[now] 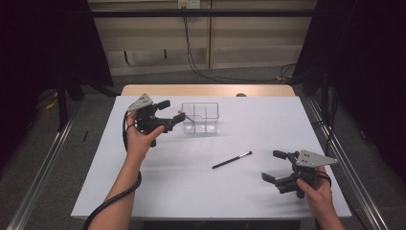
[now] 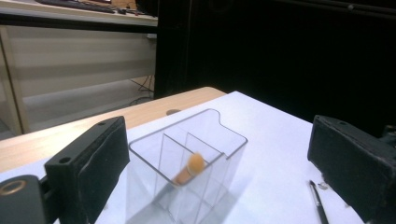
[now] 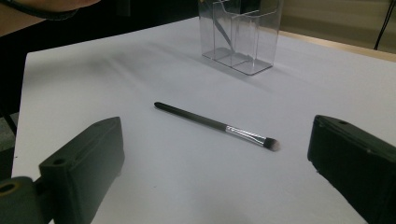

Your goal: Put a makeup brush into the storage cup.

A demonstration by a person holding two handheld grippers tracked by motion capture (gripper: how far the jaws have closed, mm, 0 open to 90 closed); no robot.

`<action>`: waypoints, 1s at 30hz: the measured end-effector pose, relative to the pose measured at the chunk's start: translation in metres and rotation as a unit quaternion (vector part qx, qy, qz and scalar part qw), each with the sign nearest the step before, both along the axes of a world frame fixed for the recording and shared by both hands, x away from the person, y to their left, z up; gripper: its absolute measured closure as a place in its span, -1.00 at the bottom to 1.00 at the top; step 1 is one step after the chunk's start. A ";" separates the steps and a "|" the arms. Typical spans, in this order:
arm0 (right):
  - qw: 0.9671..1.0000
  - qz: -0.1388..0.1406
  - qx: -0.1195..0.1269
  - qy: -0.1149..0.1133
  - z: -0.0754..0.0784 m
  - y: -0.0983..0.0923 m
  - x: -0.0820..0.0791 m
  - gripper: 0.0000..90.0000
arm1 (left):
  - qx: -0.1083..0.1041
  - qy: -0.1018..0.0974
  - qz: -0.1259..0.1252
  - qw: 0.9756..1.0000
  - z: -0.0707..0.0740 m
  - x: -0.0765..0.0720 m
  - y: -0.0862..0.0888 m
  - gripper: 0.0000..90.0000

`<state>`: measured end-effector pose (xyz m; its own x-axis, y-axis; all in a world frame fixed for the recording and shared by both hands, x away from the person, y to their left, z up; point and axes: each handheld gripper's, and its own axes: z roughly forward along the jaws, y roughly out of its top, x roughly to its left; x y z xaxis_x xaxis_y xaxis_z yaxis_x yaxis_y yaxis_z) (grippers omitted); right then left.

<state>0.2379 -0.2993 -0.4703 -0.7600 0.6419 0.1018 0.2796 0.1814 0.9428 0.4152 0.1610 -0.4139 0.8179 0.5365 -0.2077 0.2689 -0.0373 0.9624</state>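
White table (image 1: 191,182), clear divided organizer (image 2: 187,158), orange-tipped brush (image 2: 189,169) inside

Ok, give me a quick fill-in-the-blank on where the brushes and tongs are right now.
1. The orange-tipped brush stands inside the clear ____.
2. The black brush lies flat on the white ____.
3. The left tongs have let go, so they are ____.
4. The right tongs, nearest the black brush, hold ____.

Missing words: organizer; table; open; nothing

Lab recording booth; black curtains (image 1: 43,43), floor rails (image 1: 40,158), white-topped table (image 1: 191,182)
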 end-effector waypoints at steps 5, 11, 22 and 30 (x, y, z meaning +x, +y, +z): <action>1.000 -0.001 0.000 0.000 0.000 0.000 0.000 -0.93 | -0.001 0.002 -0.007 1.000 -0.005 -0.008 0.006 -0.91; 1.000 0.000 -0.001 -0.001 0.000 0.000 0.000 -0.93 | 0.001 0.000 -0.009 1.000 -0.009 -0.016 0.014 -0.93; 1.000 -0.001 -0.001 -0.001 0.000 0.000 -0.001 -0.93 | -0.004 -0.008 -0.012 1.000 -0.015 -0.033 0.026 -0.96; 1.000 0.001 0.000 -0.001 0.000 0.001 0.000 -0.93 | 0.003 -0.011 -0.004 1.000 -0.017 -0.040 0.039 -0.96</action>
<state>0.2374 -0.2981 -0.4704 -0.7615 0.6405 0.0993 0.2766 0.1826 0.9435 0.3750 0.1999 -0.4310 0.8266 0.5308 -0.1869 0.2477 -0.0449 0.9678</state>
